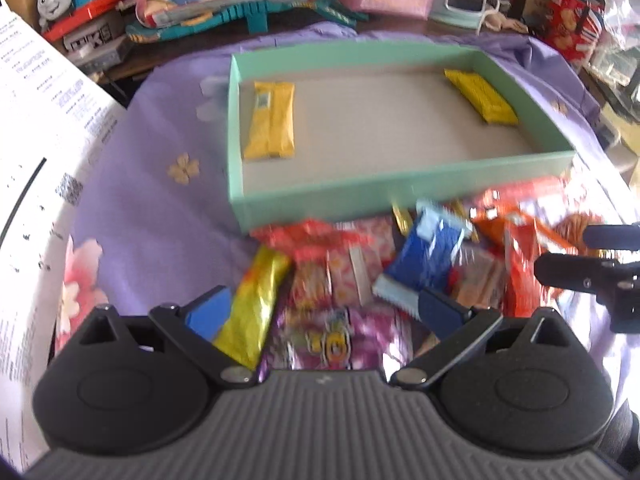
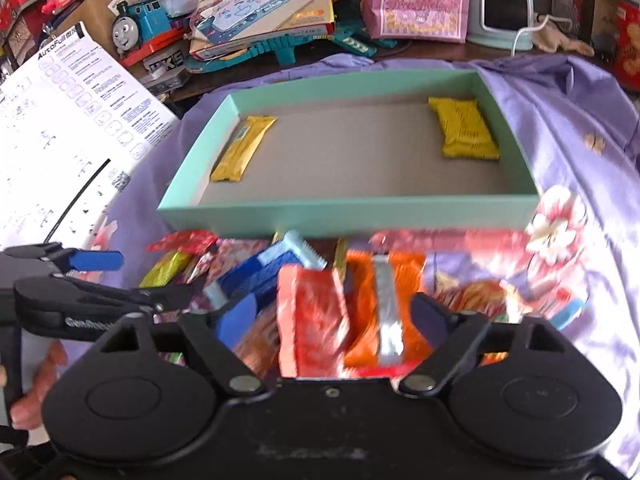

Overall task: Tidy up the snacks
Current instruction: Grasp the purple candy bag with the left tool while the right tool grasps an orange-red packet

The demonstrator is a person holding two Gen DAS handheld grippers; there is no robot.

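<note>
Motion blur smears the snack pile [image 1: 372,272] just in front of the green box [image 1: 320,204], so no wrapper print is legible. The purple packet [image 1: 340,340] nearest the box's front wall is partly hidden behind the left gripper [image 1: 324,312] body. In the right wrist view, the orange packet [image 2: 384,312] below the box [image 2: 344,216] is likewise blurred, its lower end covered by the right gripper [image 2: 336,320]. A hand [image 2: 36,384] is cut off at the left edge.

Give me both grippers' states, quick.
Left gripper: open, holding nothing, above the snack pile.
Right gripper: open, holding nothing, above the same pile.
</note>
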